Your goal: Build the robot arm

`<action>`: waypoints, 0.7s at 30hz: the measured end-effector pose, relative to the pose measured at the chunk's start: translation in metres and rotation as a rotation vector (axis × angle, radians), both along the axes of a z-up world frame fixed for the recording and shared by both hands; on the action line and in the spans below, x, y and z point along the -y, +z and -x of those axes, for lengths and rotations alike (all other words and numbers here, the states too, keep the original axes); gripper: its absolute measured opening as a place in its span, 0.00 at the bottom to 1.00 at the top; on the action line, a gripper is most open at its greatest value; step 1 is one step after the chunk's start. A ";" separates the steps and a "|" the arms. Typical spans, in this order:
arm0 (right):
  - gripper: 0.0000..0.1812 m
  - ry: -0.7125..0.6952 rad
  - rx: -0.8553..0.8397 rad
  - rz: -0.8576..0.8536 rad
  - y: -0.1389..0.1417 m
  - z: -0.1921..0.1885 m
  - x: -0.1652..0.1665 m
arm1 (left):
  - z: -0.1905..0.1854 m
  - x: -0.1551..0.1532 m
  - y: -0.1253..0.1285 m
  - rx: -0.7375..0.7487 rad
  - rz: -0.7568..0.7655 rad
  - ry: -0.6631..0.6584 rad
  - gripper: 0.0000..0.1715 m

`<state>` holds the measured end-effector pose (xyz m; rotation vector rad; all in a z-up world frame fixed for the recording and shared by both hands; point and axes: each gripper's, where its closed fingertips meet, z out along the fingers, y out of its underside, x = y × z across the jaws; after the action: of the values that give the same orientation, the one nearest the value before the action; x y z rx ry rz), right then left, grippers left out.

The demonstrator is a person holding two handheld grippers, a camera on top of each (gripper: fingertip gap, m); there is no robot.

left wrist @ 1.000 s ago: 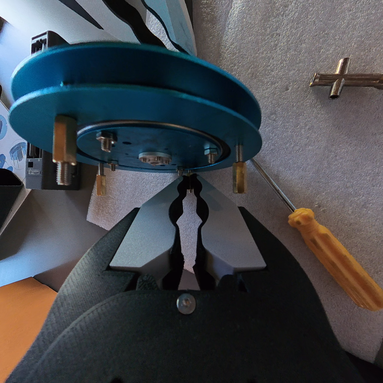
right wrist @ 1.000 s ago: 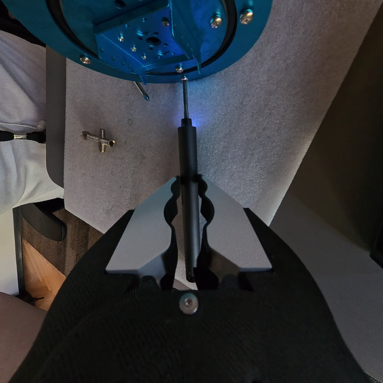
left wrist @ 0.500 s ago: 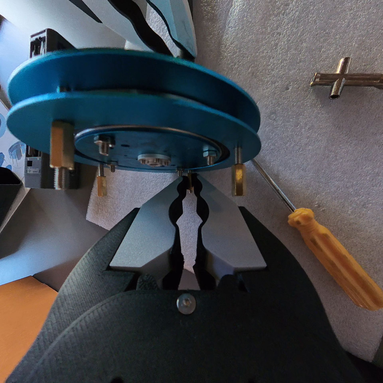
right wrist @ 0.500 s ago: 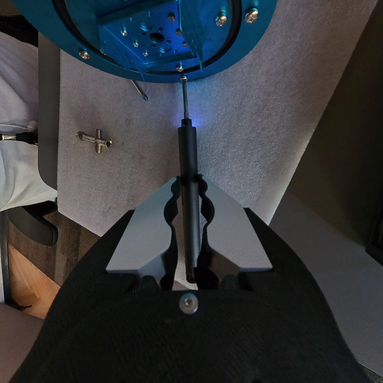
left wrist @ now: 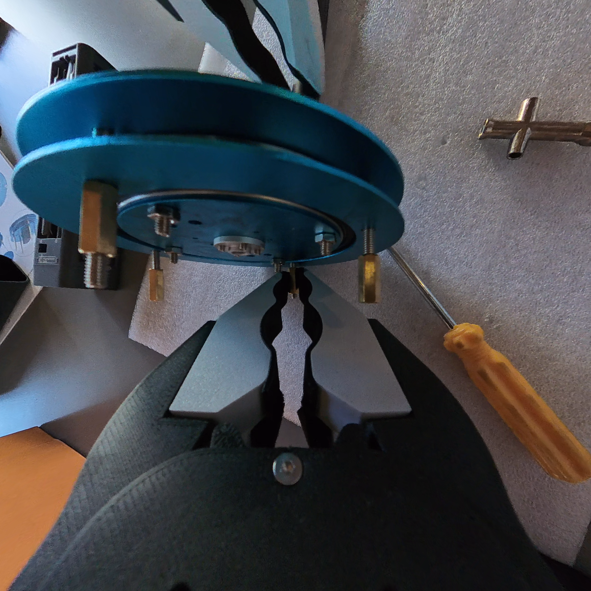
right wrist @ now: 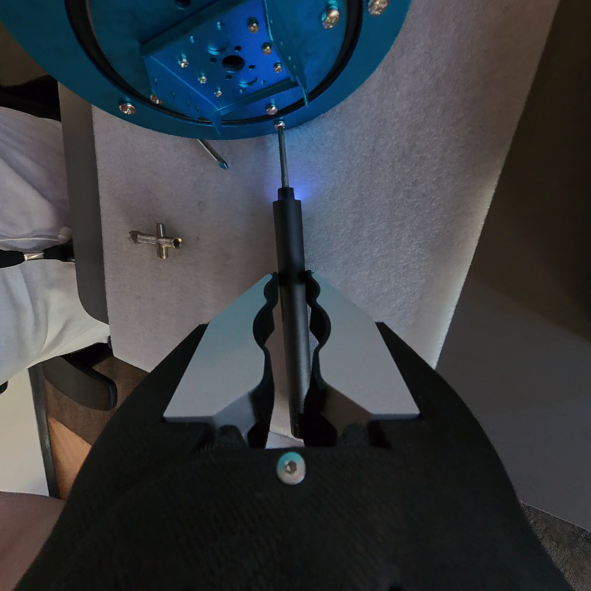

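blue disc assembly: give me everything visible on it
The blue disc assembly looks like anodised metal: two stacked round plates with a gap between, plus an inner ring plate carrying a silver hub, nuts and small screws. Brass standoffs project from its face. Its other side holds a blue bracket studded with screws. It is held tilted above the grey foam mat. The left gripper pinches one small brass standoff; the black electric screwdriver in the right gripper has its bit on a rim screw.

close opposing wrist views, sharing blue disc [left wrist: 204,179]
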<state>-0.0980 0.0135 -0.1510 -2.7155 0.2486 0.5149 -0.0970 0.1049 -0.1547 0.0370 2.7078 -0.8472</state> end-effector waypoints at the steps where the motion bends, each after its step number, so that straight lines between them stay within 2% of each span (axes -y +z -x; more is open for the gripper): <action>1: 0.08 0.003 0.011 0.005 0.000 0.000 0.000 | 0.000 0.000 0.000 0.002 -0.001 -0.001 0.03; 21: 0.08 0.045 0.100 -0.006 0.000 0.001 -0.001 | 0.000 0.001 0.000 0.003 0.001 -0.005 0.02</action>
<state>-0.0986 0.0142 -0.1511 -2.7367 0.1597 0.3899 -0.0970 0.1044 -0.1549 0.0450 2.7057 -0.8489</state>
